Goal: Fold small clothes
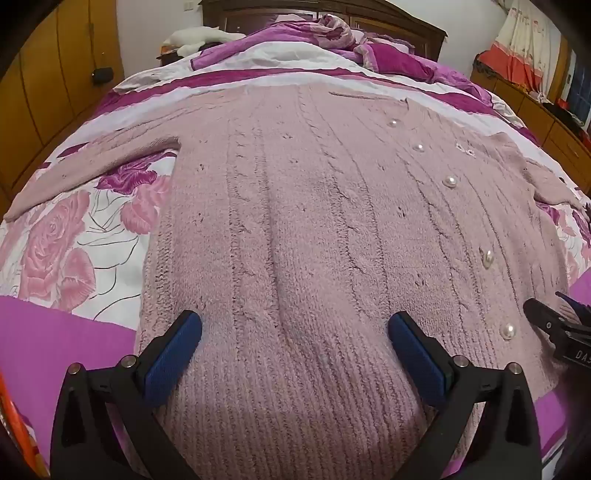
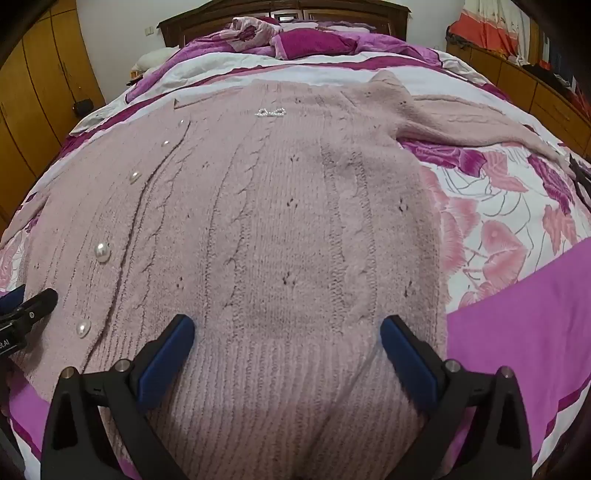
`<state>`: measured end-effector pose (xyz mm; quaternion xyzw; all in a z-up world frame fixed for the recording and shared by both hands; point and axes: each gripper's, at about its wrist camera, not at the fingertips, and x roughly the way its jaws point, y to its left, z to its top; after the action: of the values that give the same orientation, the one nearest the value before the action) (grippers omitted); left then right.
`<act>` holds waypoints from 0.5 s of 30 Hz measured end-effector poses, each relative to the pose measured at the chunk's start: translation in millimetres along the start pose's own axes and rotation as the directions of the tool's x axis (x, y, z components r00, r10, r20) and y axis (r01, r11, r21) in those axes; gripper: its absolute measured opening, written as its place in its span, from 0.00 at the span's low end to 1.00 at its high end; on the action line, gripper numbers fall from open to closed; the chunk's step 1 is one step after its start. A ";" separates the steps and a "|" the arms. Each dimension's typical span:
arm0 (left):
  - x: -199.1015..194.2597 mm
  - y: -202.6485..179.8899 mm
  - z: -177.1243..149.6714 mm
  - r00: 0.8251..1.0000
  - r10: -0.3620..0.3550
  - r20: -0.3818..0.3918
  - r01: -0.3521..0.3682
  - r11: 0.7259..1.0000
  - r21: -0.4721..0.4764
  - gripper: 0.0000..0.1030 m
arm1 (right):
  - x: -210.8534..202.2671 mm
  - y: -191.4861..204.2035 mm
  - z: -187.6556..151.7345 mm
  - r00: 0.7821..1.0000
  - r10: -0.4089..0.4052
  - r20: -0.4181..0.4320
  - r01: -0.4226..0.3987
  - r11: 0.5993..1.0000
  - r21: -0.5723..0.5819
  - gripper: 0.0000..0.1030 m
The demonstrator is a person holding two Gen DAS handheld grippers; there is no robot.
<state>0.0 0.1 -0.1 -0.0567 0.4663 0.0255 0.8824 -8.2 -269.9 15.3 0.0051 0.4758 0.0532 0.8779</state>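
Observation:
A pink knitted cardigan (image 1: 295, 221) with pearl buttons (image 1: 450, 181) lies spread flat, front up, on the bed; it also shows in the right wrist view (image 2: 277, 221). Its sleeves stretch out to the left (image 1: 85, 166) and right (image 2: 472, 122). My left gripper (image 1: 294, 325) is open over the hem's left half, blue pads apart, holding nothing. My right gripper (image 2: 287, 330) is open over the hem's right half, empty. Each gripper shows at the edge of the other's view: the right one (image 1: 554, 332) and the left one (image 2: 26, 314).
The bed has a floral pink and purple cover (image 1: 74, 251). Bunched purple bedding (image 1: 332, 37) lies by the dark wooden headboard (image 2: 288, 11). Wooden wardrobes (image 1: 48, 92) stand left, a low wooden cabinet (image 2: 535, 85) right.

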 end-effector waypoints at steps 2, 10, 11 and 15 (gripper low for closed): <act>0.0 0.1 0.0 1.000 0.000 0.000 0.000 1.000 -0.001 0.83 | -0.2 0.0 -0.1 1.000 0.000 0.007 0.000 1.000 -0.001 1.00; 0.0 0.1 0.0 1.000 0.004 -0.003 -0.004 1.000 0.002 0.83 | 0.0 0.2 -0.2 1.000 -0.002 0.004 0.002 1.000 -0.001 1.00; 0.0 0.0 0.0 1.000 0.004 -0.003 -0.004 1.000 0.002 0.83 | 0.0 0.2 -0.2 1.000 -0.002 0.004 0.002 1.000 -0.001 1.00; 0.0 -0.1 0.0 1.000 0.006 -0.003 -0.006 1.000 0.003 0.83 | 0.0 0.3 -0.3 1.000 -0.002 0.004 0.002 1.000 -0.002 1.00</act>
<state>0.1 0.1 -0.1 -0.0541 0.4679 0.0272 0.8817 -8.4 -269.6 15.2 0.0039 0.4738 0.0525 0.8790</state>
